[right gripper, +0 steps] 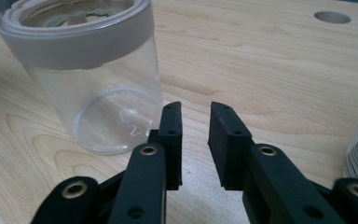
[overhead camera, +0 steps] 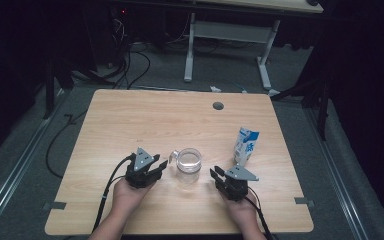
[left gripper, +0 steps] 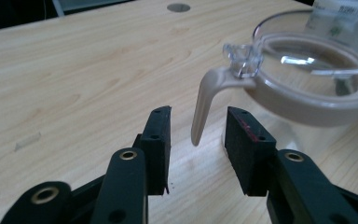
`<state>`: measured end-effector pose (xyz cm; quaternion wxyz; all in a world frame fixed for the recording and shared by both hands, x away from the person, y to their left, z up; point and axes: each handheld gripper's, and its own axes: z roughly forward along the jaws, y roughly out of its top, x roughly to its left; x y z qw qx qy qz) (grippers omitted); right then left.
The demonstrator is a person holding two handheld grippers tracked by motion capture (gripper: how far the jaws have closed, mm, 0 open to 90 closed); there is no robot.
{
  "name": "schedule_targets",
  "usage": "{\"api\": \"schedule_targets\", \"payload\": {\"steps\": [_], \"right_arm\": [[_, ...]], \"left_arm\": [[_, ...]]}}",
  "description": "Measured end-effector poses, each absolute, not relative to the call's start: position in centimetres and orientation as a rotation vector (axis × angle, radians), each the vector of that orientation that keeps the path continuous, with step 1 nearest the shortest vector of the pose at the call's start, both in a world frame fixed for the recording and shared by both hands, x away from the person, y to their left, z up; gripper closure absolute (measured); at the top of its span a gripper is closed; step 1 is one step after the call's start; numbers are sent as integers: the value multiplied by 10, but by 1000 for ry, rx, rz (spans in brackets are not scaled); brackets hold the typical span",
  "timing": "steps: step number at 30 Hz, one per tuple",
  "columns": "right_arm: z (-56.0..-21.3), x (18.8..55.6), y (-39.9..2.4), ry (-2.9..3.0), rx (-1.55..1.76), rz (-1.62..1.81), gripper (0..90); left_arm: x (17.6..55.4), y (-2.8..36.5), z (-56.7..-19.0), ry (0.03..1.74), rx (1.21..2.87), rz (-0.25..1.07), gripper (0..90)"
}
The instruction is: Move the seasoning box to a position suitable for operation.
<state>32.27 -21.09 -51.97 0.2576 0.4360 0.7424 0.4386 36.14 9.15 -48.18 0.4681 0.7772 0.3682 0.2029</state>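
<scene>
from above we see the clear jug [overhead camera: 188,165] mid-table between the left gripper [overhead camera: 163,165] and right gripper [overhead camera: 213,173], both resting low. in the left gripper view our jaws stand partly open around the jug's handle [left gripper: 203,106], not touching. in the right gripper view the jaws gape narrowly, empty, just beside the jug [right gripper: 91,70].

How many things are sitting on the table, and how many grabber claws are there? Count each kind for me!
Clear jug with a handle: 1
Milk carton: 1
Black grippers, left gripper and right gripper: 2
Total: 4
</scene>
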Motion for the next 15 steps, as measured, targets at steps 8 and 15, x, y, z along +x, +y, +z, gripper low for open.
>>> {"api": "schedule_targets", "payload": {"steps": [8, 15], "right_arm": [[-518, 321, -207, 2038, 1133, 1148, 711], [-518, 323, -205, 2073, 1141, 1198, 741]], "left_arm": [[367, 80, -460, 889, 1845, 488, 898], [374, 66, -457, 883, 1855, 493, 900]]}}
